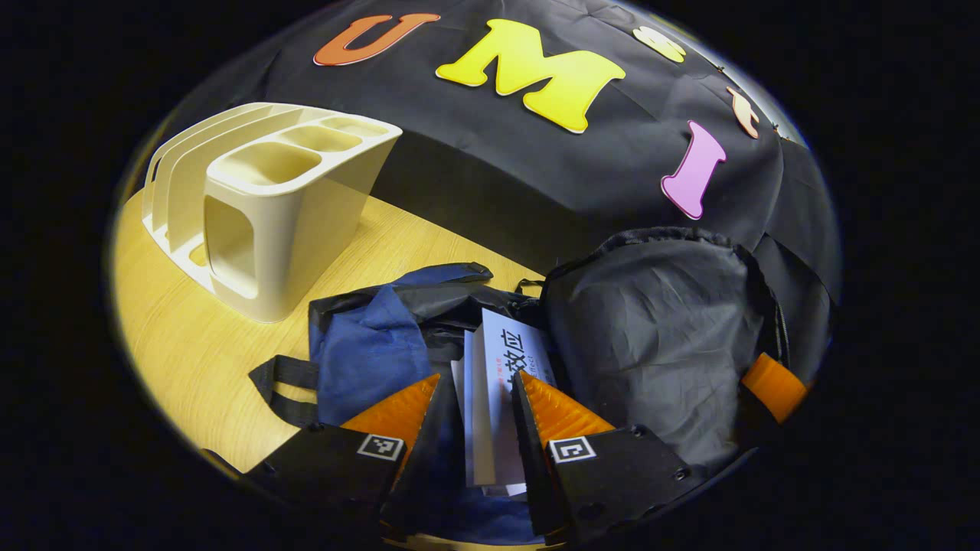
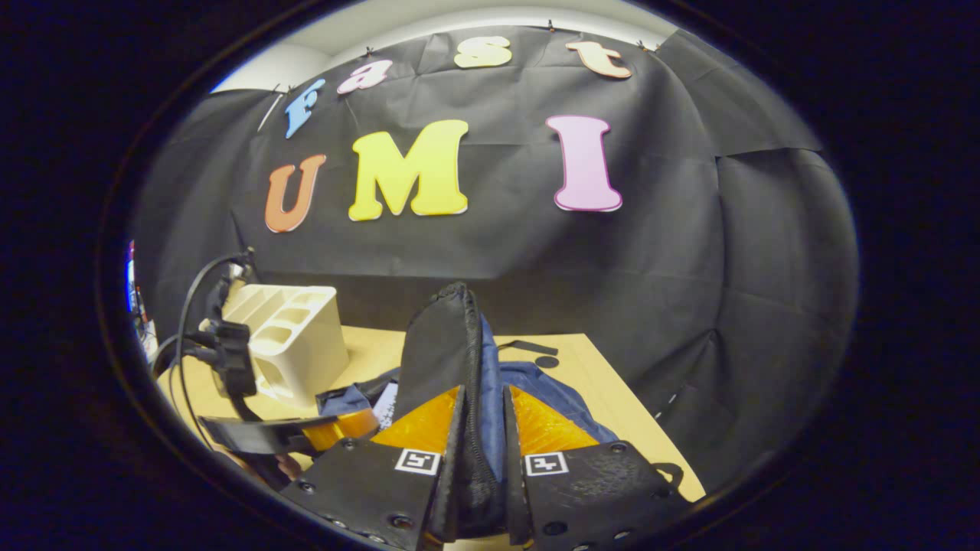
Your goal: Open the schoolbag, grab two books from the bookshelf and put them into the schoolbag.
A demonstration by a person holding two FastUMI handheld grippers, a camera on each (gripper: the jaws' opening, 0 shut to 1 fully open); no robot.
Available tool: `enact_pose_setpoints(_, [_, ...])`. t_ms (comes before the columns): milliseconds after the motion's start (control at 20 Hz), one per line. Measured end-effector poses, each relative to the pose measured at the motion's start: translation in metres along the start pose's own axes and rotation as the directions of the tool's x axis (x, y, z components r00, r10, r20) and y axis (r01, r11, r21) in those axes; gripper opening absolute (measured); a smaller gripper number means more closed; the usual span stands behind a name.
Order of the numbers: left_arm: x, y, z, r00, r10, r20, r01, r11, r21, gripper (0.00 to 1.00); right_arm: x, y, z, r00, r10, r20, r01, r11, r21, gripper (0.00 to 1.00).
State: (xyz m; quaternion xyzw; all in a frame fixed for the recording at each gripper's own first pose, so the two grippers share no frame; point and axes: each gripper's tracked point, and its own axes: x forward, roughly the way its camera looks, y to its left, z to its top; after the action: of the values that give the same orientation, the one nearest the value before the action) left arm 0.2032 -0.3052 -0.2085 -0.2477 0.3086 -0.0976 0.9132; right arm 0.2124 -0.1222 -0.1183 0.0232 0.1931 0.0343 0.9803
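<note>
The blue and black schoolbag lies open on the wooden table. My left gripper is over the bag's mouth, shut on a white book that points down into the bag. A second white edge lies right beside this book. My right gripper is shut on the zipped edge of the bag's black flap and holds it upright. In the left gripper view the flap stands at the right, with the right gripper at its edge. The cream bookshelf stands behind the bag, its slots bare.
In the right gripper view the left gripper sits low at the left with a black cable looping above it, in front of the bookshelf. Bare table extends to the right of the bag. The black cloth wall closes the back.
</note>
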Motion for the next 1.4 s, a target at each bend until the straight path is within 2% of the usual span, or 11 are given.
enact_pose_setpoints(250, [-0.045,0.014,0.005,0.998,-0.048,0.031,0.048,0.998,0.031,0.55,-0.011,0.001,-0.026,0.997,-0.061,-0.04,0.059,0.997,-0.042,0.39])
enact_pose_setpoints(450, [-0.085,0.036,0.02,0.994,-0.01,0.107,-0.004,0.991,0.135,0.55,-0.035,0.003,-0.04,0.994,-0.096,-0.055,0.094,0.995,-0.045,0.4])
enact_pose_setpoints(550, [-0.105,0.049,0.029,0.989,0.009,0.151,-0.038,0.982,0.187,0.54,-0.05,0.008,-0.044,0.994,-0.103,-0.046,0.101,0.994,-0.041,0.47])
enact_pose_setpoints(650, [-0.13,0.066,0.041,0.976,0.038,0.213,-0.09,0.966,0.24,0.55,-0.067,0.015,-0.049,0.993,-0.109,-0.034,0.108,0.993,-0.043,0.41])
enact_pose_setpoints(700, [-0.143,0.072,0.046,0.968,0.05,0.246,-0.117,0.957,0.265,0.68,-0.075,0.018,-0.051,0.993,-0.113,-0.026,0.112,0.992,-0.05,0.42])
enact_pose_setpoints(750, [-0.154,0.078,0.05,0.96,0.06,0.274,-0.141,0.948,0.285,0.48,-0.083,0.022,-0.053,0.993,-0.114,-0.014,0.113,0.992,-0.058,0.43])
enact_pose_setpoints(900, [-0.192,0.094,0.057,0.934,0.078,0.348,-0.2,0.923,0.329,0.8,-0.11,0.034,-0.057,0.995,-0.104,0.006,0.104,0.992,-0.073,0.51])
enact_pose_setpoints(950, [-0.202,0.097,0.056,0.931,0.078,0.357,-0.207,0.918,0.339,0.96,-0.118,0.036,-0.058,0.995,-0.096,0.014,0.097,0.993,-0.067,0.61])
enact_pose_setpoints(1000, [-0.211,0.1,0.052,0.929,0.085,0.361,-0.217,0.914,0.344,0.91,-0.128,0.04,-0.059,0.996,-0.089,0.022,0.09,0.994,-0.057,0.62])
enact_pose_setpoints(1300, [-0.273,0.105,0.059,0.905,0.069,0.421,-0.244,0.893,0.379,0.96,-0.195,0.033,-0.035,0.98,-0.123,0.154,0.13,0.991,-0.033,0.62])
enact_pose_setpoints(1400, [-0.294,0.102,0.067,0.901,0.06,0.429,-0.237,0.897,0.372,0.96,-0.216,0.034,-0.031,0.979,-0.109,0.175,0.112,0.994,-0.003,0.7])
